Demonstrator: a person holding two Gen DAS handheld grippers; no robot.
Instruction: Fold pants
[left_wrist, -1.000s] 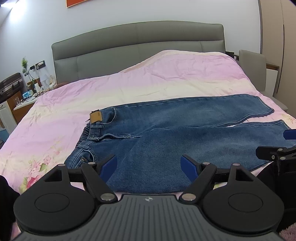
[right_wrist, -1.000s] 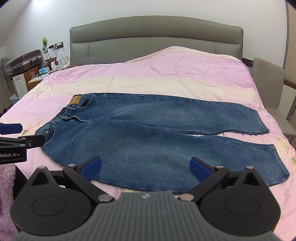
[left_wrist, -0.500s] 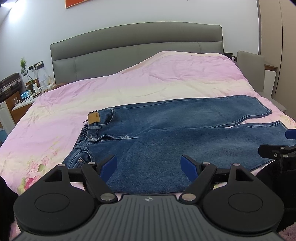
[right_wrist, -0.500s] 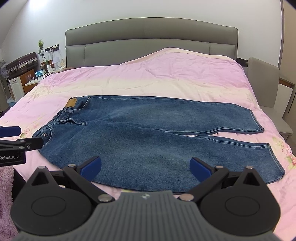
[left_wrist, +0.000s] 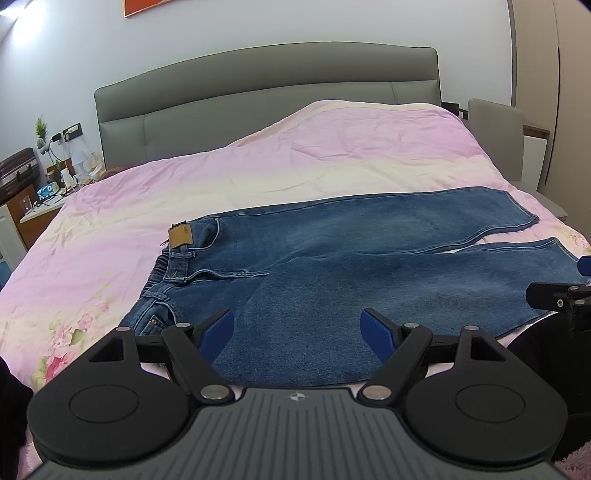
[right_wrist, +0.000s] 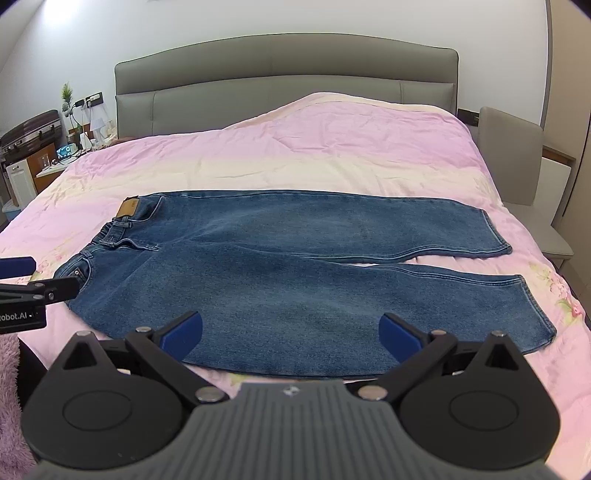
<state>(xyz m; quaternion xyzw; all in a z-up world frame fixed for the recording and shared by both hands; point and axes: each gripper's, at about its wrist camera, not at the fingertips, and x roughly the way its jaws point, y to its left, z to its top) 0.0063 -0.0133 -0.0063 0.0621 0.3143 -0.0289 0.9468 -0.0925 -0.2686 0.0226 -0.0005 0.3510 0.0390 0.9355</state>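
Blue denim pants (right_wrist: 280, 266) lie flat and unfolded across the near half of the bed (right_wrist: 332, 147), which is covered in a pink and cream quilt with flowers printed along its near edges. The waistband is to the left, with a tan leather patch (right_wrist: 129, 208) at its far corner, and the two legs run to the right, splitting apart towards the hems so that a sliver of quilt shows between them; the near leg overlaps the far one around the seat. Behind the bed stands a grey padded headboard (left_wrist: 266, 92). Far left is a cluttered nightstand (right_wrist: 55, 162) with a small plant, chargers and cables, and a dark suitcase (right_wrist: 29, 129) beside it; a grey chair (right_wrist: 513, 162) stands just off the right side of the bed. Nothing lies on the pants or blocks either approach. The left tongs (left_wrist: 297, 332) are spread wide apart, hovering over the near edge of the denim by the waist, gripping nothing. The right tongs (right_wrist: 291, 332) are likewise wide apart and empty, hanging above the near leg's lower edge. Each set of tongs shows at the rim of the other's view, well apart.
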